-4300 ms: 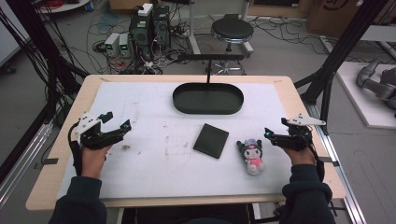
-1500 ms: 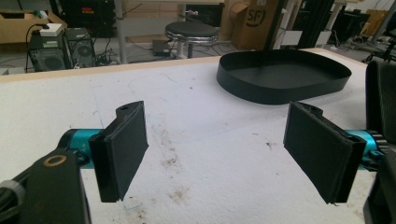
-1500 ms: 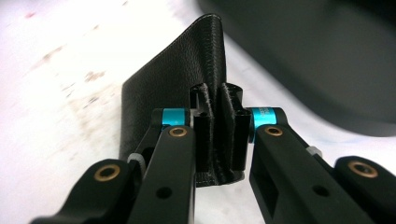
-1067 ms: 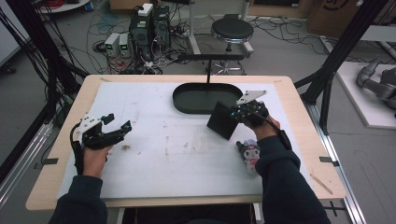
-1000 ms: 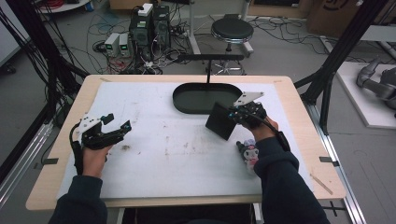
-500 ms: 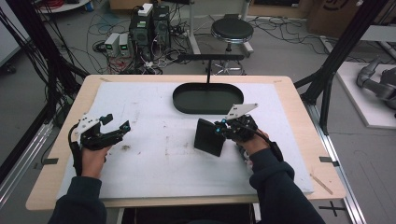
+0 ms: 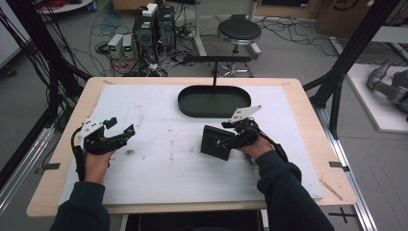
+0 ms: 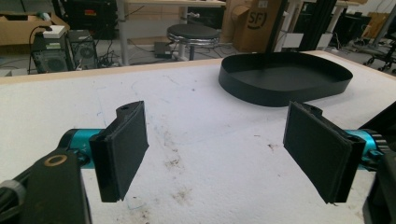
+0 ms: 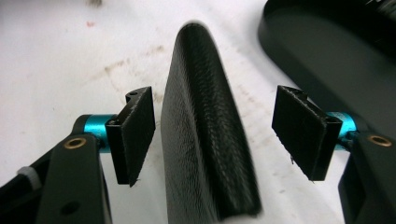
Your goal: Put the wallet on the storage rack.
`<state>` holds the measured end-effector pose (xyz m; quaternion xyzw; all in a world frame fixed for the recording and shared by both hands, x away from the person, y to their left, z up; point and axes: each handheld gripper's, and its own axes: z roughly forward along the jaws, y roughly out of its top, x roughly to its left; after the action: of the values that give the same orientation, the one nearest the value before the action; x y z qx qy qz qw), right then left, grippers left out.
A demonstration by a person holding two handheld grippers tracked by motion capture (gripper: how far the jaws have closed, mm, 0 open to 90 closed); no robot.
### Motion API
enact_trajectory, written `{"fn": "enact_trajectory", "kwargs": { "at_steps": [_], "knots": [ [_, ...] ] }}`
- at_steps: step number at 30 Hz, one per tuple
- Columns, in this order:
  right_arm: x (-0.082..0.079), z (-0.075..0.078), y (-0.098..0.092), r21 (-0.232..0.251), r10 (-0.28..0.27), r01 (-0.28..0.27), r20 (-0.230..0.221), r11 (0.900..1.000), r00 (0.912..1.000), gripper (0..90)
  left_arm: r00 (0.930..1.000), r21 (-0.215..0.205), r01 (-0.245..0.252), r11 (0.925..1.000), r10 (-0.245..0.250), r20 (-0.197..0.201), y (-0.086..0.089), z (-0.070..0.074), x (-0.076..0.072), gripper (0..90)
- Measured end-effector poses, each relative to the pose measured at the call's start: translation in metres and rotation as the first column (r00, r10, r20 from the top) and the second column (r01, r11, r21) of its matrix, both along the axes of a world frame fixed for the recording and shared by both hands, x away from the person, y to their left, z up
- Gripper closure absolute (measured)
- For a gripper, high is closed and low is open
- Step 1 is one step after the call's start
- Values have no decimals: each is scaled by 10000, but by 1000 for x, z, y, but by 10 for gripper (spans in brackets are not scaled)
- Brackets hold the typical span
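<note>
Standing on edge between the just-opened right gripper (image 9: 212,135), black wallet (image 9: 205,135) runs lengthwise away.

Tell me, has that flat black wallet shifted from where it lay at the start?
Yes. The wallet now sits nearer the black tray and stands on edge between the open right gripper, whose jaws have just been opening, no longer flat.

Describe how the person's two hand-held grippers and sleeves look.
Each hand-held gripper, left and right, is black with flat rectangular black pads, turquoise metal collars and brass-coloured pivot rings. A pale three-cornered plate tops each; a black cable trails back. The sleeves are dark navy.
</note>
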<state>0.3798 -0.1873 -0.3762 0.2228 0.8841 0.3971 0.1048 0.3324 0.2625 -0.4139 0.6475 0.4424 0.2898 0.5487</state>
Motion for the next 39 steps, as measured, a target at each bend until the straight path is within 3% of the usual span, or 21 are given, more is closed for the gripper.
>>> {"fn": "enact_trajectory", "kwargs": {
  "at_steps": [2,3,4,6,8,15,16,21,22,25,26,27,28,32,33,34,36,37,38,39],
  "knots": [
    [3,-2,1,-19,54,-54,-219,10000,9997,390,10000,9,-2,10000,2,-8,0,0,0,218],
    [6,-4,2,-73,152,-155,-374,9999,9992,464,10000,5,-5,10000,5,-10,0,0,0,218],
    [10,-4,2,-60,358,-362,-662,9993,9972,599,10000,18,-13,10000,13,-18,0,0,0,218],
    [11,-3,1,-31,429,-432,-610,9991,9972,638,10000,13,-33,10000,33,-4,1,0,0,218],
    [13,3,1,-22,436,-438,-652,9990,9969,763,10000,35,-29,10000,29,-34,1,-1,1,218],
    [24,21,-1,135,-184,186,-167,9997,9997,772,10000,-5,-32,10000,32,-27,0,-1,1,218],
    [29,29,-1,324,-513,513,-16,9982,9987,772,10000,33,-18,10000,18,-41,0,-1,1,218],
    [45,43,-3,554,-1036,1023,219,9932,9944,774,10000,40,-6,10000,6,-46,0,-1,2,220],
    [52,49,-3,634,-1357,1341,215,9889,9905,774,10000,33,24,10000,-24,-58,0,-1,2,220],
    [60,54,-4,687,-1633,1609,318,9846,9861,774,10000,39,31,10000,-31,-54,-1,-1,2,220],
    [68,56,-6,914,-1945,1907,348,9774,9803,774,10000,47,35,10000,-35,-40,-1,-1,2,220],
    [68,56,-6,914,-1945,1907,348,9774,9803,774,10000,47,35,10000,-35,-40,-1,-1,2,220],
    [76,56,-7,1107,-2269,2216,384,9688,9731,774,10000,50,34,10000,-34,-47,-1,-1,2,220],
    [89,55,-6,1226,-2832,2764,422,9532,9581,773,10000,84,33,10000,-32,-52,-1,-1,2,220],
    [89,55,-6,1226,-2832,2764,422,9532,9581,773,10000,84,33,10000,-32,-52,-1,-1,2,220],
    [94,53,-6,1416,-3144,3049,498,9418,9480,773,10000,101,28,9999,-27,-41,-1,-1,2,220],
    [100,49,-6,1544,-3458,3348,503,9295,9369,773,10000,110,18,9999,-17,-73,-1,-2,3,220],
    [100,49,-6,1544,-3458,3348,503,9295,9369,773,10000,110,18,9999,-17,-73,-1,-2,3,220],
    [106,44,-6,1636,-3732,3632,339,9172,9271,773,10000,92,15,10000,-14,-71,-1,-2,3,220],
    [106,44,-6,1636,-3732,3632,339,9172,9271,773,10000,92,15,10000,-14,-71,-1,-2,3,220]
  ]
}}
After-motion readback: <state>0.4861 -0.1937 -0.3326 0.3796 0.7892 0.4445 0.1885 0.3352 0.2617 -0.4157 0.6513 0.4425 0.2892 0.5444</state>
